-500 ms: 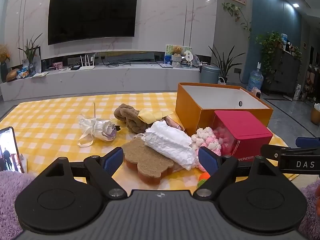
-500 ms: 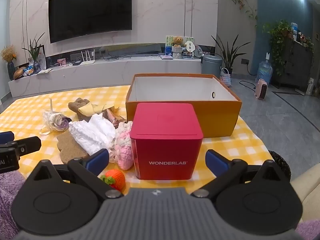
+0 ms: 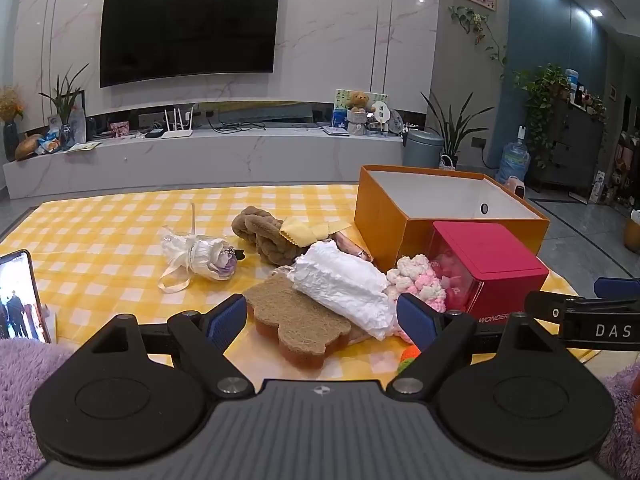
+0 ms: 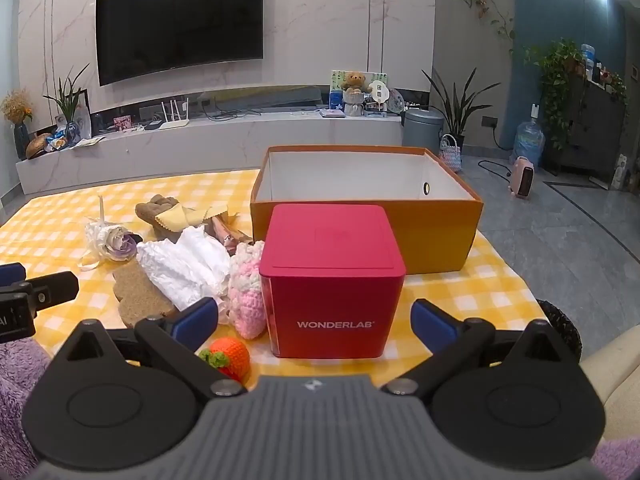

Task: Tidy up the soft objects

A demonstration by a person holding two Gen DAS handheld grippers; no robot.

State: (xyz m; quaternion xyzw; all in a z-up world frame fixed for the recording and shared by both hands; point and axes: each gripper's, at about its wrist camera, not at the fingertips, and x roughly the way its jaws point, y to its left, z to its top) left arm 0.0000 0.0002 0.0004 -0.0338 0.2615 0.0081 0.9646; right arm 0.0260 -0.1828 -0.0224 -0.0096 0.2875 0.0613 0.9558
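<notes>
Soft things lie in a pile on the yellow checked cloth (image 3: 100,248): a brown bear-shaped sponge (image 3: 296,320), a white cloth bundle (image 3: 344,284), a pink and white crochet piece (image 3: 420,280), a brown plush (image 3: 264,232) with a yellow cloth (image 3: 300,232) on it, a white fabric flower (image 3: 208,256) and an orange crochet carrot (image 4: 230,356). My left gripper (image 3: 322,318) is open just in front of the sponge. My right gripper (image 4: 314,320) is open in front of the red WONDERLAB box (image 4: 332,276). An open orange box (image 4: 440,224) stands behind it.
A phone (image 3: 20,296) stands at the cloth's left edge. The right gripper's finger shows at the right of the left wrist view (image 3: 580,312). Purple fluffy fabric (image 3: 24,380) lies near me. A TV wall and console stand beyond the table; grey floor lies to the right.
</notes>
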